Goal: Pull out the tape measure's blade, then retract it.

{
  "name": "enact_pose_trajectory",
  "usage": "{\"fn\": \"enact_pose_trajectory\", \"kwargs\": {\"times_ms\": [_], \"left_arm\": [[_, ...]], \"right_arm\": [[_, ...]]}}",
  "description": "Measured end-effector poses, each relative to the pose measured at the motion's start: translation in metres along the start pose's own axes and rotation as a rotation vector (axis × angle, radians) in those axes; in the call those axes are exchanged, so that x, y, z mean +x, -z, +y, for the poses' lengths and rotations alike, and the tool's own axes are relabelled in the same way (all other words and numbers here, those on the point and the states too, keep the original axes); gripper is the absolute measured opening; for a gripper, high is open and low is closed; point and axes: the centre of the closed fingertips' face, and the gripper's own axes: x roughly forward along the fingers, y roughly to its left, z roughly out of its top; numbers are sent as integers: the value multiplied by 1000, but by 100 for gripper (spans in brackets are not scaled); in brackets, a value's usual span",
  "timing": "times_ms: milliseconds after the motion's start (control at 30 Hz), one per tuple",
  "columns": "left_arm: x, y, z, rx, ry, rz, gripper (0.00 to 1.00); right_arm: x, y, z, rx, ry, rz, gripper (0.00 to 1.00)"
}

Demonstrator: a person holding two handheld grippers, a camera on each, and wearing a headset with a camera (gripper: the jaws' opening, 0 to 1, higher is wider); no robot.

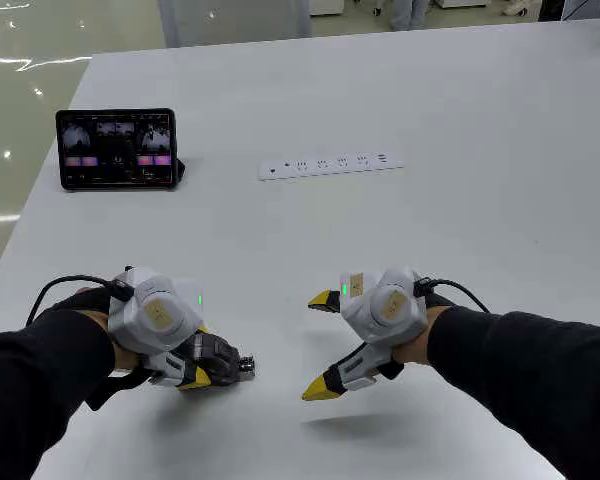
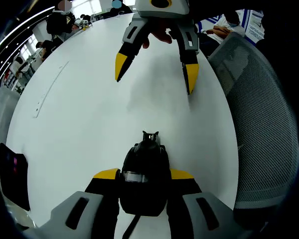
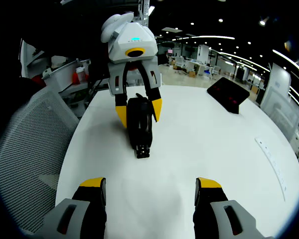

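Note:
A black tape measure (image 2: 144, 172) sits clamped between the yellow-tipped jaws of my left gripper (image 2: 143, 174), its blade tab (image 2: 150, 135) poking forward just over the white table; no blade is drawn out. From the head view the left gripper (image 1: 202, 372) rests low at the table's near left with the tape measure (image 1: 225, 362) in it. My right gripper (image 1: 321, 345) stands open a short way to the right, facing the tape measure with nothing between its fingers. In the right gripper view the tape measure (image 3: 140, 123) lies ahead, apart from my right gripper (image 3: 150, 190).
A white power strip (image 1: 330, 164) lies mid-table. A dark tablet (image 1: 117, 149) stands at the far left. A mesh office chair (image 2: 261, 114) is beside the table's near edge. The white table (image 1: 460, 130) spreads out behind both grippers.

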Motion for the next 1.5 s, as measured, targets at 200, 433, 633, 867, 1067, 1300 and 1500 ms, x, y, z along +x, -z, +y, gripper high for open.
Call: {"fn": "enact_pose_trajectory", "kwargs": {"times_ms": [200, 433, 633, 867, 1067, 1300, 1500], "left_arm": [[1, -1, 0, 3, 4, 4, 31], [2, -1, 0, -8, -8, -8, 31], [2, -1, 1, -9, -11, -27, 31], [1, -1, 1, -4, -16, -48, 31], [2, -1, 1, -5, -12, -53, 31], [2, -2, 1, -6, -13, -59, 31], [3, -2, 1, -3, -17, -64, 31]], "right_arm": [[18, -10, -2, 3, -16, 3, 62], [39, -13, 5, 0, -63, 23, 51], [51, -15, 11, 6, -87, 34, 42], [64, -19, 9, 2, -78, 43, 28], [74, -21, 10, -39, -96, 65, 23], [85, -21, 13, -74, -112, 109, 12], [85, -22, 14, -73, -116, 149, 12]]}}
